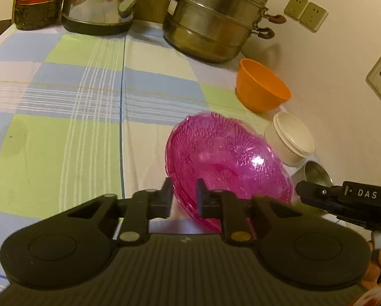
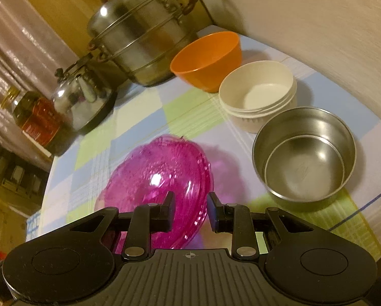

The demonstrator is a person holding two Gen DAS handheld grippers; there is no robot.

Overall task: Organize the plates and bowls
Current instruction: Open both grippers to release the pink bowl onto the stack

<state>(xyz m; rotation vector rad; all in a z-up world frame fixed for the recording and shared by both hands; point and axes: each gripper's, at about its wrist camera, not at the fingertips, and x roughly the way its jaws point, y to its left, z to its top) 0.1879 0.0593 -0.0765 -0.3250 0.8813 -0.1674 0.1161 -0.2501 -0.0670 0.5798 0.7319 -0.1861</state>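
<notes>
Holding the pink bowl (image 1: 228, 158) tilted off the desk (image 1: 63, 132), left gripper (image 1: 184, 197) jaws clamped on its rim; right gripper (image 2: 190, 210) jaws slack around it (handover). Next: set it at 1 o'clock by the orange bowl (image 1: 262, 86), keeping level.

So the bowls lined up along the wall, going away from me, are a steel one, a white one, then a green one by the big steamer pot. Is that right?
Not quite. The far bowl by the steamer pot is orange, not green; the right wrist view shows it. The steel bowl and the white bowl stand as you say.
</notes>
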